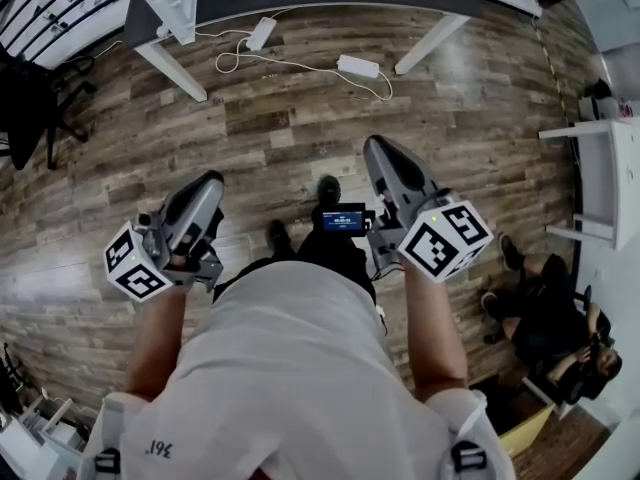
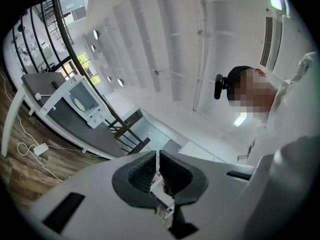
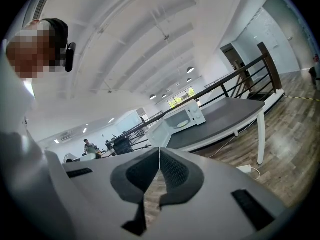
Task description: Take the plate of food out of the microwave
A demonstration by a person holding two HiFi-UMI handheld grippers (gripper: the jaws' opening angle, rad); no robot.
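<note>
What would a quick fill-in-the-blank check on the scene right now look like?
1. The left gripper and right gripper both have their jaws ___, with nothing between them.
2. The microwave stands on a dark ___, some way ahead of the person.
3. White cables lie on the wood ___ below it.
Missing words: shut; table; floor.
</note>
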